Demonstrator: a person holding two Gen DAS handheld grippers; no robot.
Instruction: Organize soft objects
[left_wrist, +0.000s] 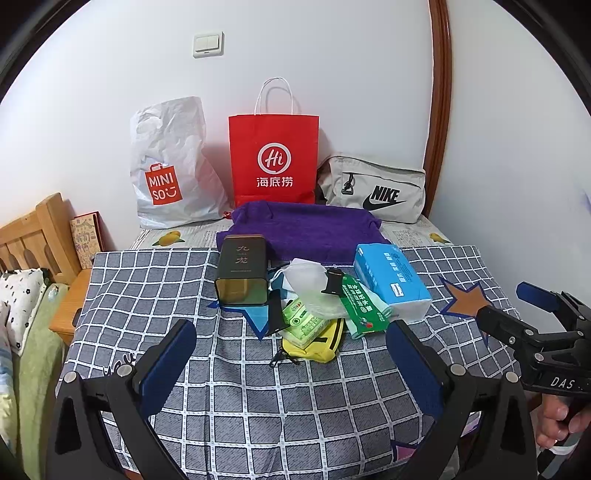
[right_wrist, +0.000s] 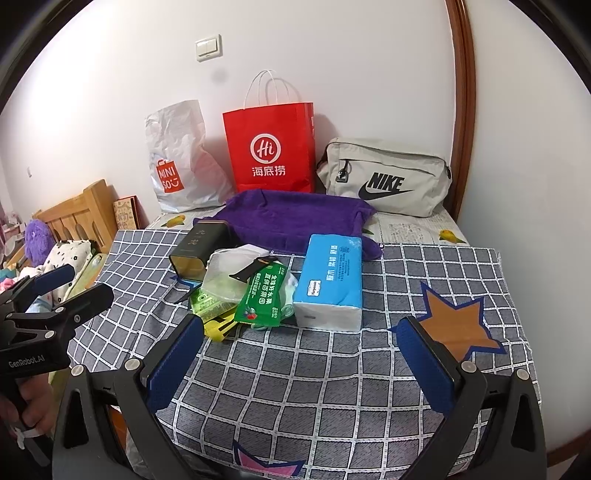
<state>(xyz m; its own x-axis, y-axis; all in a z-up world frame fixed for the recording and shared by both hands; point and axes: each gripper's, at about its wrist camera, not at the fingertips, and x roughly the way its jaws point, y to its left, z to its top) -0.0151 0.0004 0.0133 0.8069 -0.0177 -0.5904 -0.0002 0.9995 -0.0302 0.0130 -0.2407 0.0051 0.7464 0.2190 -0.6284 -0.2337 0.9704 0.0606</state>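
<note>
- The left hand-held gripper (left_wrist: 291, 363) hovered low over the checked cloth (left_wrist: 258, 398), its blue-padded fingers spread wide apart with nothing between them.
- The right hand-held gripper (right_wrist: 301, 360) hung likewise over the cloth, fingers wide apart and holding nothing.
- A pile of small things lay ahead of both, beyond the fingertips and touching neither: a yellow pouch (left_wrist: 319, 349) nearest the left gripper, a light green packet (left_wrist: 304, 323) on top of it, a dark green packet (left_wrist: 364, 306), and a clear plastic bag (left_wrist: 310, 284) with a black strap (left_wrist: 332, 282) lying across it.
- A blue tissue pack (right_wrist: 330, 282) sat on the right of the pile, straight ahead of the right gripper.
- A dark tin (left_wrist: 242, 271) lay on its side at the left of the pile.
- A purple towel (left_wrist: 306, 229) was spread behind them.
- Against the wall stood a white Miniso bag (left_wrist: 168, 166), a red paper bag (left_wrist: 273, 158) and a grey Nike bag (left_wrist: 373, 188).
</note>
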